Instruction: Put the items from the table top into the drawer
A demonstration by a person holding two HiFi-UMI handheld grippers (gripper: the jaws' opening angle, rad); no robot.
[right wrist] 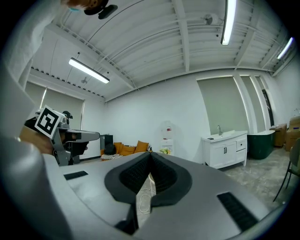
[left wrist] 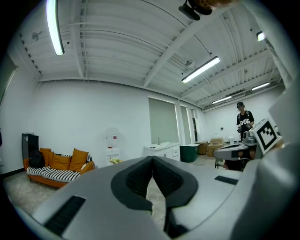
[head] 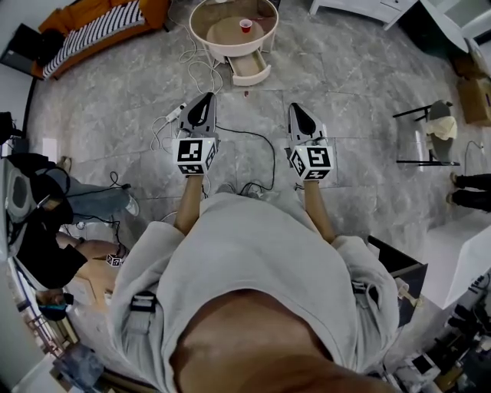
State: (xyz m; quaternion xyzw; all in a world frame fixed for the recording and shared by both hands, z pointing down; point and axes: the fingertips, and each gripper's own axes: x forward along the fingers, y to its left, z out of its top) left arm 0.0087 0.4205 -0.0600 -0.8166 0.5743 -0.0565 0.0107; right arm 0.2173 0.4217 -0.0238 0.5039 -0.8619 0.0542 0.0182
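Head view, task things: a red cup (head: 245, 25) stands on the round tabletop (head: 201, 23), well ahead of the person; the drawer (head: 252, 71) below it is pulled open toward them; nothing is in it that I can see
Head view, claws: left claw (head: 204, 104) and right claw (head: 298, 113) are held side by side, pointing at the tabletop and well apart from it
Head view, floor hazard: white cables (head: 196, 73) and a black cable (head: 253, 138) lie on the floor between the person and the drawer; a foot could catch in them on the way in, jolting both claws
Left gripper view, state: left claw (left wrist: 151, 161) is clenched, pads meeting, nothing between them; neither cup nor drawer shows here
Left gripper view, risk: arriving clenched, it would likely shove a light cup over rather than take it; it needs to part before it gets there
Right gripper view, state: right claw (right wrist: 149, 161) is likewise clenched and empty; only a white cable (right wrist: 145, 197) on the floor shows through the gap below the pads
Right gripper view, risk: the open drawer juts out low, so a level approach aimed at the cup could knock its front; a cup tipped in the grip might miss the drawer
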